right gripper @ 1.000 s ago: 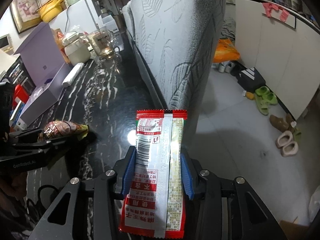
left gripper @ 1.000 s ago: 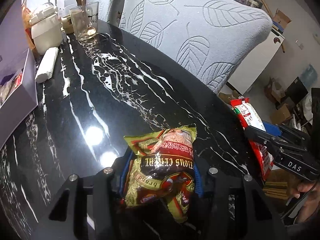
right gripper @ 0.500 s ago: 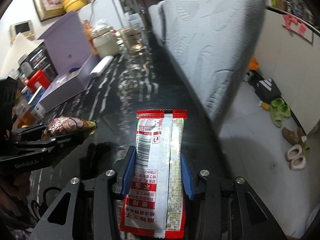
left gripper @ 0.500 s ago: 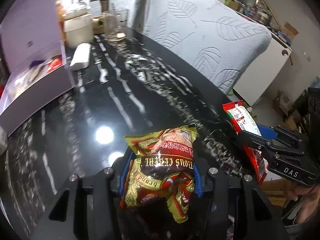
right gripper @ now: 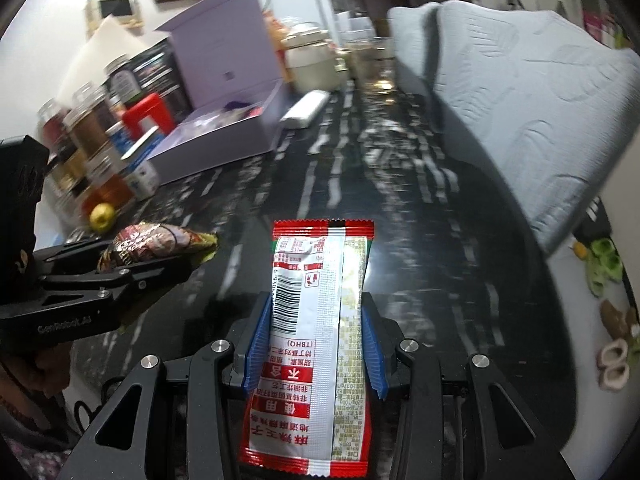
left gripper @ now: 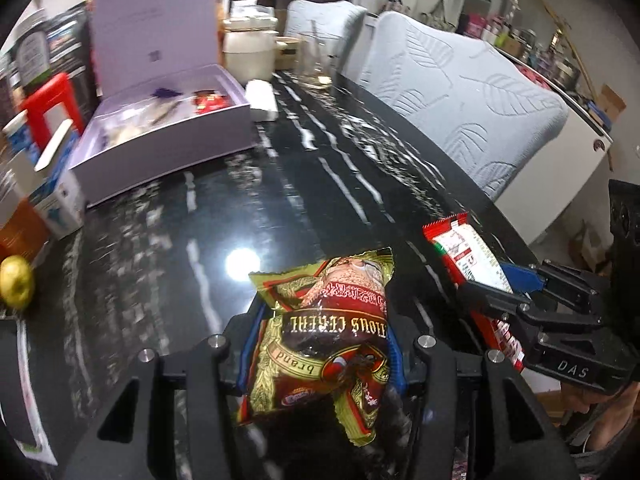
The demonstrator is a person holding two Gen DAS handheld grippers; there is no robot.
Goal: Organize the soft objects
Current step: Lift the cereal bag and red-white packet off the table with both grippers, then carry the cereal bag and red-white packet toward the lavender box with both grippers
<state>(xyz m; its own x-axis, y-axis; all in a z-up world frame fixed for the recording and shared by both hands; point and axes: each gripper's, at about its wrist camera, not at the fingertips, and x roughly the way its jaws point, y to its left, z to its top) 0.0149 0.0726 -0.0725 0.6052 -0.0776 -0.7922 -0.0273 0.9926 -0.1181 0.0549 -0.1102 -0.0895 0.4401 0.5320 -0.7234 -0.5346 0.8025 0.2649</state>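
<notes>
- Left wrist view: left tongs (left gripper: 320, 344) were clenched on a gold-and-red cereal packet (left gripper: 324, 332), blue pads pressing both its sides, the packet sticking out forward over the black marbled counter (left gripper: 248, 200).
- Ahead and to the left of those tongs sat an open lilac box (left gripper: 168, 140), lid up, with a few small items already inside, including something red; what they were was too small to tell.
- To the right of the left tongs, the right tongs (left gripper: 508, 292) held a red-and-white snack sachet (left gripper: 464, 252), lifted off the counter.
- A small gold ball (left gripper: 16, 282) lay on the counter far left; grey leaf-pattern chairs (left gripper: 472, 92) stood beyond the counter's right edge.
- Right wrist view: right tongs (right gripper: 316, 344) were grasping the red-and-white snack sachet (right gripper: 316, 340) by its long edges, barcode side up.
- Left of them, the left tongs (right gripper: 132, 260) carried the cereal packet (right gripper: 156, 240), at about the same height.
- The lilac box (right gripper: 216, 140) lay ahead-left of both tongs, well apart; jars (right gripper: 80, 128) stood beside it.
- Progress, judged: both packets picked up, neither yet stowed. Left to do: reach the box (likely destination), release each inside. Roughly mid-task.
</notes>
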